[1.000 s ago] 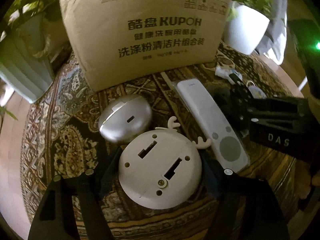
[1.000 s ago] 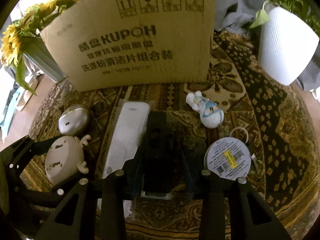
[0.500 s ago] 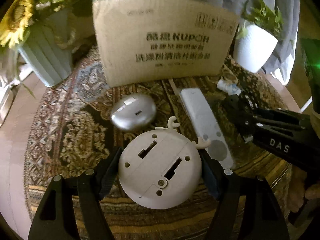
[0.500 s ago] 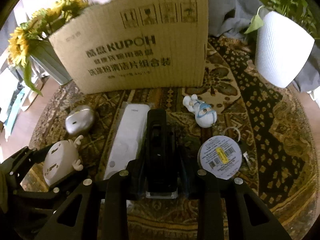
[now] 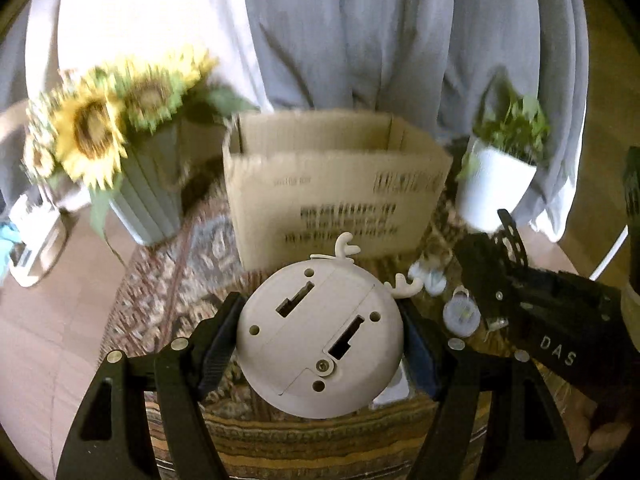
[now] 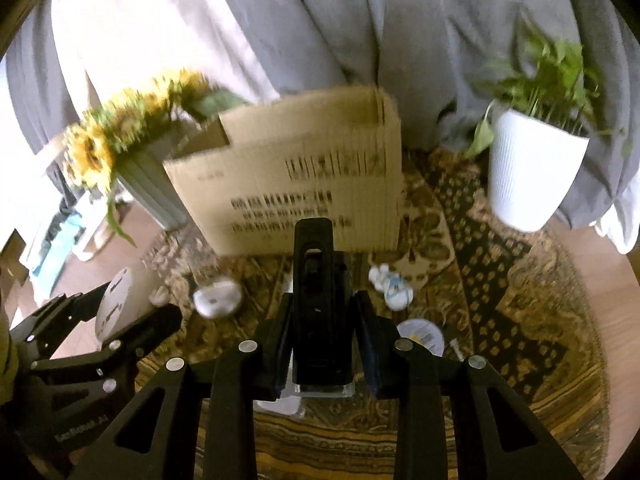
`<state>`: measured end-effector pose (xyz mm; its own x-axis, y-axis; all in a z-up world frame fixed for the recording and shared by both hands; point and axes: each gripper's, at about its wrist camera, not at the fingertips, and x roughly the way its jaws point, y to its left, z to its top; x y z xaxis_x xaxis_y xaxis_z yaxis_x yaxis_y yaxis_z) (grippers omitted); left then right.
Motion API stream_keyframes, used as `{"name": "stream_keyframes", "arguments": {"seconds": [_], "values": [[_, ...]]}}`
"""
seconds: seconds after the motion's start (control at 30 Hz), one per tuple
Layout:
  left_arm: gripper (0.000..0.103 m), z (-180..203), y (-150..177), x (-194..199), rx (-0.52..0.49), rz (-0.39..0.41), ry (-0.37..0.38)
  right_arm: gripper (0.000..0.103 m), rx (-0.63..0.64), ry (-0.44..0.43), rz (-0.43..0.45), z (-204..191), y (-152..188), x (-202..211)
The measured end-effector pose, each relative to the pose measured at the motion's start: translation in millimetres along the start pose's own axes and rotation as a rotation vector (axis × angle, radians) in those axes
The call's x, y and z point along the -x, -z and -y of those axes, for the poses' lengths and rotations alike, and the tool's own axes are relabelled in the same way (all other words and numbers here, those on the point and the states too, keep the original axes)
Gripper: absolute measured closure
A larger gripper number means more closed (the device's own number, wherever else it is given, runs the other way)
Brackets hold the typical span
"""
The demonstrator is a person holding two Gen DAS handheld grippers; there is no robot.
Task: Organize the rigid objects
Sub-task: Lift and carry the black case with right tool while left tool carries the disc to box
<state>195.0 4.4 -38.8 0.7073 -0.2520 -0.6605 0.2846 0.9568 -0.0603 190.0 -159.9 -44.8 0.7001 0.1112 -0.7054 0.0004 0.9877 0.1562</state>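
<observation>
My left gripper (image 5: 320,336) is shut on a round beige reindeer gadget (image 5: 320,340) with antlers, held up above the table, underside facing me. My right gripper (image 6: 322,336) is shut on a black tape dispenser (image 6: 320,300), also lifted. An open cardboard box (image 5: 336,200) stands behind both; it also shows in the right wrist view (image 6: 296,176). On the patterned table lie a silver oval case (image 6: 218,300), a small white and blue figurine (image 6: 392,288) and a round tape roll (image 6: 420,338). The left gripper holding the gadget shows at the right wrist view's left (image 6: 120,300).
A vase of sunflowers (image 5: 100,136) stands left of the box and a white potted plant (image 6: 532,168) to its right. Grey curtains hang behind. A white remote (image 6: 280,400) lies mostly hidden under my right gripper. The round table's edge (image 6: 592,280) falls away to a wooden floor.
Both grippers have risen and pulled back with their objects: the reindeer gadget and the tape dispenser are off the table, and the box's open top has come into view.
</observation>
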Motion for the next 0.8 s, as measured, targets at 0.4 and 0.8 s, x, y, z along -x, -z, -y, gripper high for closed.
{"name": "stream_keyframes", "arguments": {"seconds": [0.4, 0.8], "values": [[0.029, 5.8, -41.1, 32.6, -0.008, 0.13, -0.058, 0.073, 0.004, -0.024, 0.152, -3.7, -34.3, 45.5], [0.029, 2.5, -87.8, 31.8, -0.017, 0.183, -0.072, 0.073, -0.016, -0.082, 0.168, -2.6, -78.9, 40.2]]}}
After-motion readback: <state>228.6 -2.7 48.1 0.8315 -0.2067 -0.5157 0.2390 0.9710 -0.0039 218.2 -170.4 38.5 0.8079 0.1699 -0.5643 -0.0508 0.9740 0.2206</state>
